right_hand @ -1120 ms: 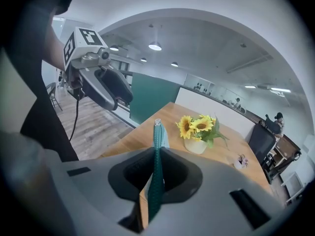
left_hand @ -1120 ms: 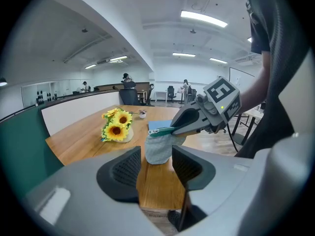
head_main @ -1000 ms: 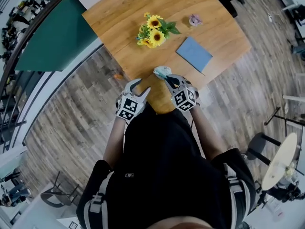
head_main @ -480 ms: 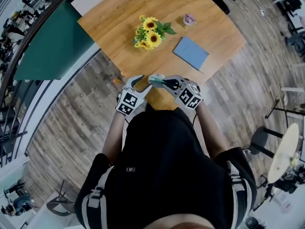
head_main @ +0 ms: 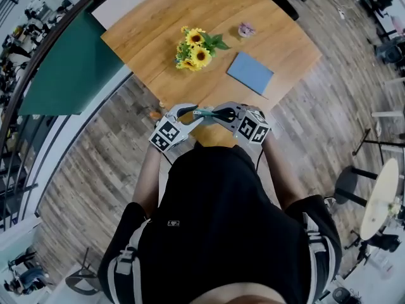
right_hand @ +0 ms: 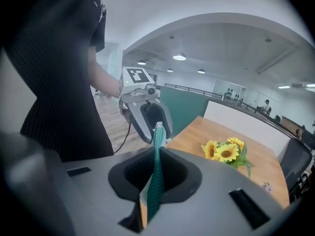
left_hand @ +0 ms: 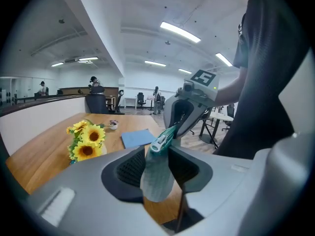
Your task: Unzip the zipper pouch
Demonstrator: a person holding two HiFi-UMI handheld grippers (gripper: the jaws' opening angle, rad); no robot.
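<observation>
Both forearms are bent inward and held close to the torso. The tips face each other over the near corner of the light wooden tabletop (head_main: 152, 24).

The teal fabric zipper pouch (head_main: 204, 113) spans the gap between them, held in the air above the tabletop.

- **Right tongs** (head_main: 218, 113): the jaws are nearly together, clamped on one thin edge of the pouch.
- **Left tongs** (head_main: 188, 111): the jaws are apart and closing. The pouch end with the silver zipper pull (left_hand: 160, 142) lies between them, and the pads are not seen pressing it.

A yellow sunflower bunch (head_main: 195, 48) and a flat blue rectangular book (head_main: 250, 73) lie farther out, well apart from both tongs.
</observation>
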